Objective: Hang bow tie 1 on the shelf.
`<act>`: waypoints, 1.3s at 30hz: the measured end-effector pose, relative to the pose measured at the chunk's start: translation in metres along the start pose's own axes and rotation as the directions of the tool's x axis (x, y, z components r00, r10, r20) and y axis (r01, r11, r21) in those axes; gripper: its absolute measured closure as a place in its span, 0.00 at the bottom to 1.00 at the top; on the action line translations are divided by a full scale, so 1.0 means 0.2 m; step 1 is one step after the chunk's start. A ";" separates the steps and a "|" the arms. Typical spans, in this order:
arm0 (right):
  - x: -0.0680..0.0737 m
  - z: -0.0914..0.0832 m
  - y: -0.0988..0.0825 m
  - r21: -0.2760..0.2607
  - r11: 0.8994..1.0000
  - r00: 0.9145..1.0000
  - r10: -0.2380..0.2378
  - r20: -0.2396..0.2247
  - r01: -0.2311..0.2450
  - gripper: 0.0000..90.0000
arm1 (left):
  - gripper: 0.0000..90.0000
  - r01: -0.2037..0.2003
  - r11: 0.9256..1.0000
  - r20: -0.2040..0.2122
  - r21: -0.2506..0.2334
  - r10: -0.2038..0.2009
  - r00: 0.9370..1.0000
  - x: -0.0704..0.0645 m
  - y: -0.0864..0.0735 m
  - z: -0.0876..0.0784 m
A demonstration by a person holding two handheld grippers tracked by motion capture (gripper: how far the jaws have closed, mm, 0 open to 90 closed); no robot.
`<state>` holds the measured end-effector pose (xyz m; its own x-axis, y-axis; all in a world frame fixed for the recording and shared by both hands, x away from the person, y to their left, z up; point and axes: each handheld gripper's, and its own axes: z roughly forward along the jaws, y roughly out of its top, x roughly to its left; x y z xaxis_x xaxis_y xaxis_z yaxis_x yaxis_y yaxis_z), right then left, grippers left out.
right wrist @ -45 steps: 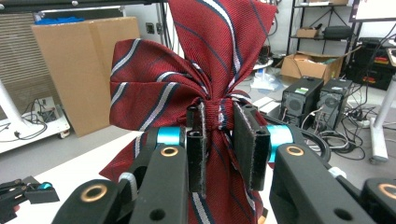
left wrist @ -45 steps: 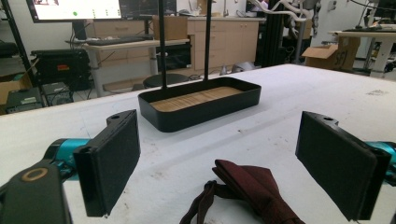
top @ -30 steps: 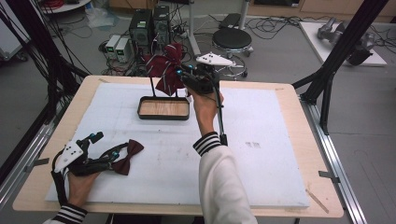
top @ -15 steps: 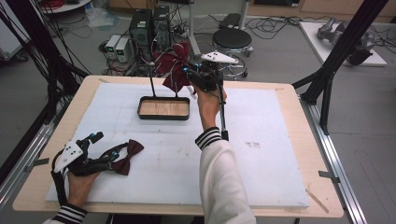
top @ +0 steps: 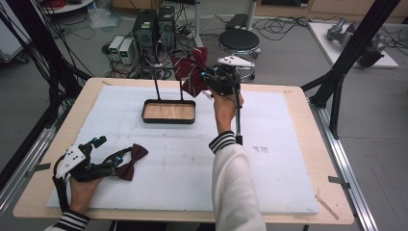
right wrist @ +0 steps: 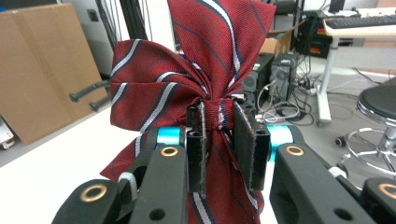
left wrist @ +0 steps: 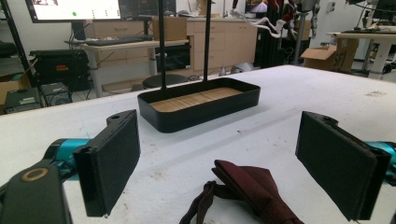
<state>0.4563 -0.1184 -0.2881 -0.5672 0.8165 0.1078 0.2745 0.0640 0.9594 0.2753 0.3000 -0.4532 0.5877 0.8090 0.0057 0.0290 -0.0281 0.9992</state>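
**Striped bow tie clamped in right tongs above the stand; plain bow tie lies between open left tongs**

We find the right tongs (top: pixel 208 81) raised over the far edge of the counter (top: pixel 288 159), closed tight on the centre knot of a red striped bow tie (top: pixel 191 73). In the right gripper view the two black pads press the knot (right wrist: pixel 219 116) from both sides, with the striped wings fanned out above and the tail hanging below the jaws. In the high view the tie sits at the top of the two thin black posts (top: pixel 156 86) that rise from the black tray with a wooden floor (top: pixel 169 111); whether it touches a post we cannot tell.

We find the left tongs (top: pixel 113 161) low at the near left of the counter, jaws standing wide apart and gripping nothing. A dark maroon bow tie (left wrist: pixel 254 189) lies flat on the white surface between the two pads, apart from both in the left gripper view. The tray stands well beyond it.
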 end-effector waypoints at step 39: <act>-0.03 0.02 -0.15 0.099 0.991 0.996 -0.092 0.003 0.091 0.84 | 0.16 0.003 1.000 -0.001 0.003 -0.003 1.000 0.00 0.00 0.00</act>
<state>0.4539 -0.1221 -0.3186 -0.5874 0.8091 0.0185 0.2972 0.1943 0.9349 0.2757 0.3002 -0.4532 0.5868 0.8097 0.0030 0.0329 -0.0276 0.9991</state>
